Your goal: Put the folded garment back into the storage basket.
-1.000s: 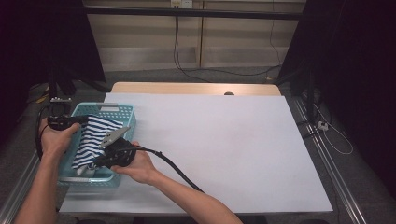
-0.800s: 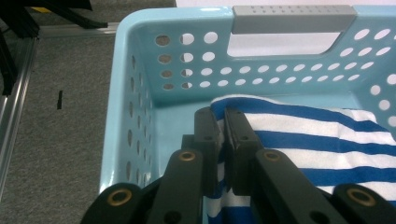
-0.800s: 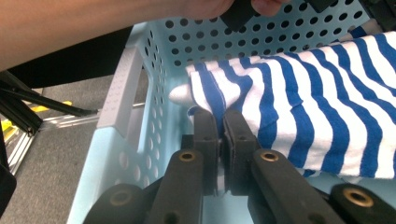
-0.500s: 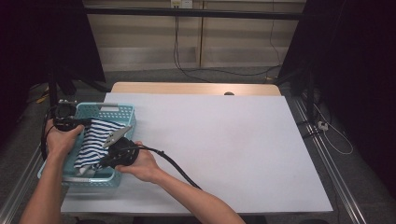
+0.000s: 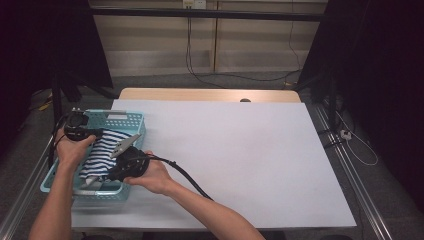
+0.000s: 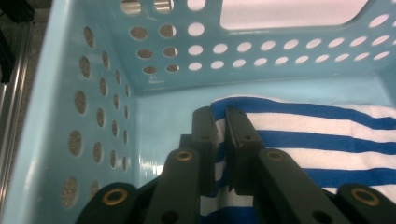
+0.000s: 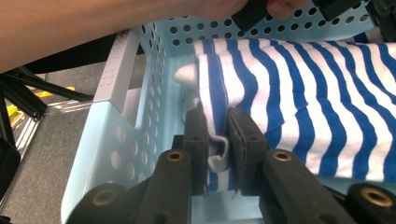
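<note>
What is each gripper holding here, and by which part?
Both pinch the blue-and-white striped cloth in the basket: the left gripper and right gripper each at a folded edge, jaws just easing open.

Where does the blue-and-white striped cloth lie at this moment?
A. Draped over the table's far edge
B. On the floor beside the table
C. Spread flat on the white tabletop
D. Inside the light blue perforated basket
D: the striped cloth lies within the walls of the light blue basket, with the left tool and the right tool each closed on a fold of it.
</note>
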The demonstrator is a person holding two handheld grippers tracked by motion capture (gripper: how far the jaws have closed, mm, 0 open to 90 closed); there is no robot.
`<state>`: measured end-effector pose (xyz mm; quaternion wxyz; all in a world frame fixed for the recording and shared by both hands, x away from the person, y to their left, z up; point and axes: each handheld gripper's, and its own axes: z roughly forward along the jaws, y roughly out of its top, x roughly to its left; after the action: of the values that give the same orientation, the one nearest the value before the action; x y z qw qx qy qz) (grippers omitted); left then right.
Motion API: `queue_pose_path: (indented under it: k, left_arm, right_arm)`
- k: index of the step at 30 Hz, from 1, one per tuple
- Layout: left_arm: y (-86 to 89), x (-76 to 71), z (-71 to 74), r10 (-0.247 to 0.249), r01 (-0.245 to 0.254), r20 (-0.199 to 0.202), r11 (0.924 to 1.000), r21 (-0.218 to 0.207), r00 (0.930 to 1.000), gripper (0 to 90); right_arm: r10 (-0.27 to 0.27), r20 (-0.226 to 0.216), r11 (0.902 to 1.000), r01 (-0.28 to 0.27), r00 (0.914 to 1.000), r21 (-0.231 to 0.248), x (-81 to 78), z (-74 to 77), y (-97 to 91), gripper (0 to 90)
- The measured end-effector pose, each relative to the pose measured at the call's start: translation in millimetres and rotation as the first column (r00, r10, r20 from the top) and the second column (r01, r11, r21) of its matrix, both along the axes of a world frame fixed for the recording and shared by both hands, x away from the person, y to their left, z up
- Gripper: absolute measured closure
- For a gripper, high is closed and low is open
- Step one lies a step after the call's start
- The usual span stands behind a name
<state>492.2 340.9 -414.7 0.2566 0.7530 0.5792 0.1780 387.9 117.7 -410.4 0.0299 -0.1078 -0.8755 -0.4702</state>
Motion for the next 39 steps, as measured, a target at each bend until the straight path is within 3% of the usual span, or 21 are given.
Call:
queue_pose_path:
  k: [1,2,3,4,5,6,8,9,10,12,13,16,18,20,22,23,28,31,34,36,39]
  left_arm:
    - [-4.0,0.0,-2.2,0.050,-0.049,0.028,0.9977,-0.046,0.9984,78.2]
    - [2.2,-0.4,1.4,-0.019,0.019,-0.015,0.9998,0.009,0.9997,75.9]
    - [-4.4,-0.3,-1.8,0.072,-0.069,0.050,0.9953,-0.069,0.9962,72.2]
    - [-1.3,-1.4,1.8,0.049,-0.047,0.042,0.9980,-0.041,0.9979,61.4]
    - [-1.3,-1.4,1.8,0.049,-0.047,0.042,0.9980,-0.041,0.9979,57.7]
    - [-5.2,-1.3,0.7,0.092,-0.084,0.078,0.9917,-0.097,0.9927,55.9]
    - [-6.1,-2.4,2.5,0.072,-0.062,0.091,0.9928,-0.102,0.9932,53.5]
    - [-3.9,-3.0,5.0,0.040,-0.035,0.087,0.9975,-0.062,0.9954,51.8]
    - [-4.6,-3.8,6.7,0.034,-0.028,0.087,0.9974,-0.067,0.9956,42.6]
    - [-5.8,-5.1,10.8,0.022,-0.017,0.101,0.9986,-0.051,0.9946,40.1]
    - [-5.5,-6.8,13.8,0.011,-0.002,0.119,0.9974,-0.072,0.9928,38.4]
    - [-4.6,-10.0,20.4,0.023,-0.013,0.148,0.9974,-0.070,0.9887,30.5]
    - [-2.7,-12.6,24.1,0.022,-0.005,0.172,0.9950,-0.099,0.9848,26.7]
    - [-1.6,-16.2,26.5,0.023,-0.003,0.193,0.9949,-0.101,0.9810,22.5]
    - [-1.0,-20.3,27.0,-0.002,0.024,0.209,0.9944,-0.103,0.9779,21.3]
    - [-0.9,-21.9,27.0,-0.009,0.027,0.213,0.9966,-0.078,0.9770,21.2]
    - [1.6,-29.1,30.9,0.002,0.020,0.255,0.9961,-0.086,0.9669,12.4]
    - [4.5,-35.7,36.8,0.008,0.028,0.292,0.9924,-0.120,0.9565,11.3]
    - [6.9,-41.2,41.1,0.005,0.033,0.303,0.9923,-0.119,0.9529,8.6]
    - [7.7,-46.3,44.5,0.010,0.035,0.307,0.9894,-0.141,0.9518,8.2]
    - [6.4,-56.3,49.1,-0.006,0.053,0.340,0.9899,-0.131,0.9402,7.3]
  right_arm:
    - [0.002,0.006,1.0000,-0.002,1.0000,-0.002,-0.3,0.6,-0.4,75.7]
    - [0.001,0.008,1.0000,-0.001,1.0000,-0.003,-0.4,1.0,-0.8,74.1]
    - [0.001,0.004,1.0000,-0.001,1.0000,-0.001,-0.7,1.6,-0.9,71.8]
    - [-0.008,0.004,1.0000,0.008,1.0000,0.002,0.2,2.3,-2.0,69.0]
    - [-0.008,0.004,1.0000,0.008,1.0000,0.002,0.2,2.3,-2.0,69.0]
    - [-0.012,0.002,0.9999,0.012,0.9999,0.004,0.9,2.3,-2.6,65.1]
    - [-0.014,0.000,0.9999,0.014,0.9999,0.007,1.0,2.6,-2.9,63.4]
    - [-0.016,0.003,0.9998,0.016,0.9999,0.014,1.4,2.9,-3.3,61.7]
    - [-0.016,0.003,0.9993,0.016,0.9999,0.032,1.2,4.2,-3.4,57.5]
    - [-0.018,0.011,0.9990,0.017,0.9998,0.040,1.3,5.8,-4.1,55.3]
    - [-0.022,0.007,0.9985,0.021,0.9997,0.051,0.8,6.6,-4.1,54.6]
    - [-0.033,0.021,0.9973,0.032,0.9992,0.066,2.6,9.6,-6.9,50.2]
    - [-0.043,0.023,0.9961,0.042,0.9988,0.077,3.3,10.9,-8.5,47.9]
    - [-0.054,0.032,0.9950,0.051,0.9980,0.086,3.1,12.2,-10.6,43.6]
    - [-0.063,0.040,0.9941,0.059,0.9972,0.092,3.7,13.4,-12.0,39.7]
    - [-0.074,0.043,0.9929,0.070,0.9963,0.096,4.5,14.0,-13.1,37.0]
    - [-0.113,0.040,0.9849,0.106,0.9928,0.137,6.0,14.3,-20.2,30.2]
    - [-0.126,0.037,0.9818,0.119,0.9913,0.148,6.8,14.5,-24.8,26.3]
    - [-0.155,0.028,0.9754,0.148,0.9876,0.163,9.1,16.9,-29.2,21.0]
    - [-0.157,0.028,0.9724,0.150,0.9872,0.179,10.5,18.2,-32.1,17.0]
    - [-0.174,0.035,0.9653,0.164,0.9841,0.204,10.5,19.3,-36.4,10.9]
